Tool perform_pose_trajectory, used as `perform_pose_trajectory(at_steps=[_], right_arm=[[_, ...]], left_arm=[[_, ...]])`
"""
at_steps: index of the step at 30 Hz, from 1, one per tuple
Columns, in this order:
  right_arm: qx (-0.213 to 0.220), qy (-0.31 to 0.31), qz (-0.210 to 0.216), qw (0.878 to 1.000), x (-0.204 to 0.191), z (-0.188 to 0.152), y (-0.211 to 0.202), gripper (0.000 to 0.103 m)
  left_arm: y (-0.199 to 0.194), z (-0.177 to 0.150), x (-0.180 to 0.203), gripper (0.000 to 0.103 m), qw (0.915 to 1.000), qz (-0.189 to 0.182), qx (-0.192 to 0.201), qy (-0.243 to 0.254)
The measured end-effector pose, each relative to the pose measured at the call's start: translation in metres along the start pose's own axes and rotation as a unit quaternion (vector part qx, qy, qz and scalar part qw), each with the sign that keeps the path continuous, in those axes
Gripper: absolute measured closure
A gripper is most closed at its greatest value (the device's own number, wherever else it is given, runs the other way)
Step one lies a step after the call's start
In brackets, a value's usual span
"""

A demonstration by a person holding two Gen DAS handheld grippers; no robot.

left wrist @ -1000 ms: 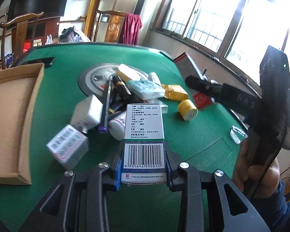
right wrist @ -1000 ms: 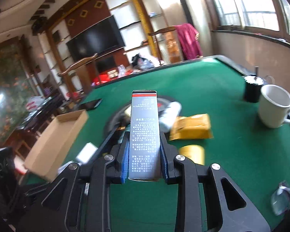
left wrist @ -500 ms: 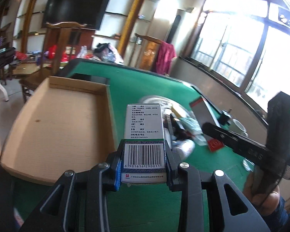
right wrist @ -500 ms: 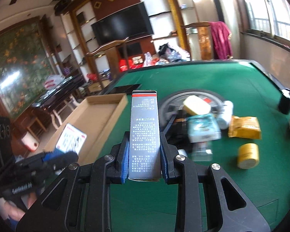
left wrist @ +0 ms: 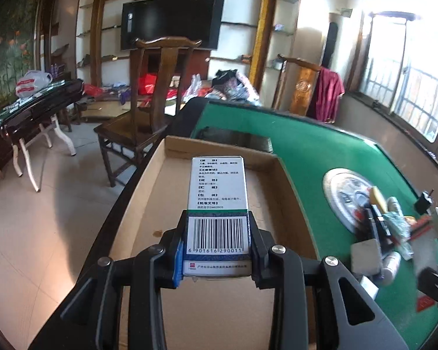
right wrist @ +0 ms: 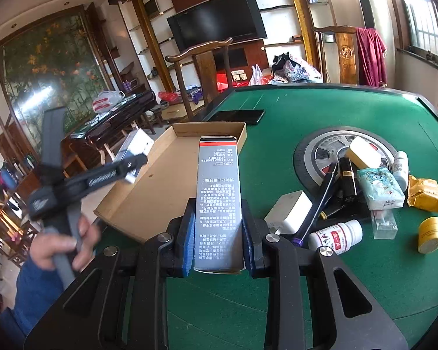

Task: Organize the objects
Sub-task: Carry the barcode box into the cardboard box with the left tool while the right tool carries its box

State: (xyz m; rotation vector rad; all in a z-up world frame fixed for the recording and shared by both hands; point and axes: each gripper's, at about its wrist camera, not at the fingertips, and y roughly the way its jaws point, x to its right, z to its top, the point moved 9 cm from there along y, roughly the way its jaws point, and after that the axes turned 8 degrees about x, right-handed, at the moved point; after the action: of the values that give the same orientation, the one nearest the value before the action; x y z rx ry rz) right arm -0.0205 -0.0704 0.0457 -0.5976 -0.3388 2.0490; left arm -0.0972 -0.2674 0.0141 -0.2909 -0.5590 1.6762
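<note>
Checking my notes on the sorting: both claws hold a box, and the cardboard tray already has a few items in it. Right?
Not quite. Each claw does hold a box, but the cardboard tray has nothing in it yet; the left wrist view shows its bare floor.

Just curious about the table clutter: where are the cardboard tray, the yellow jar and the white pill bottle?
cardboard tray (right wrist: pixel 149 195): right wrist view, bare floor.
yellow jar (right wrist: pixel 429 234): right wrist view, its side.
white pill bottle (right wrist: pixel 335 235): right wrist view, its label.
</note>
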Motion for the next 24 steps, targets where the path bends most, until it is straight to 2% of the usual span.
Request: perform_pose_trajectory(at_steps=[5,12,17,24], right_arm=[[0.006,-0.001,-0.005,1.000,0.004,0.001,-0.009,0.077],[0.016,0.006,-0.002,1.000,0.012,0.001,-0.018,0.077],[0.018,0.011,0.000,1.000,0.015,-0.001,-0.024,0.077],[0.014,0.015,0.003,1.000,0.016,-0.006,-0.029,0.077]], left_arm=[[0.007,-0.012,-0.002,0.069,0.9991,0.033,-0.015,0.021],[0.010,-0.022,0.005,0.069,0.9972,0.045,-0.036,0.047],[0.010,-0.025,0.014,0.069,0.9959,0.043,-0.043,0.066],[-0.006,-0.049,0.028,0.068,0.9949,0.037,-0.065,0.067]])
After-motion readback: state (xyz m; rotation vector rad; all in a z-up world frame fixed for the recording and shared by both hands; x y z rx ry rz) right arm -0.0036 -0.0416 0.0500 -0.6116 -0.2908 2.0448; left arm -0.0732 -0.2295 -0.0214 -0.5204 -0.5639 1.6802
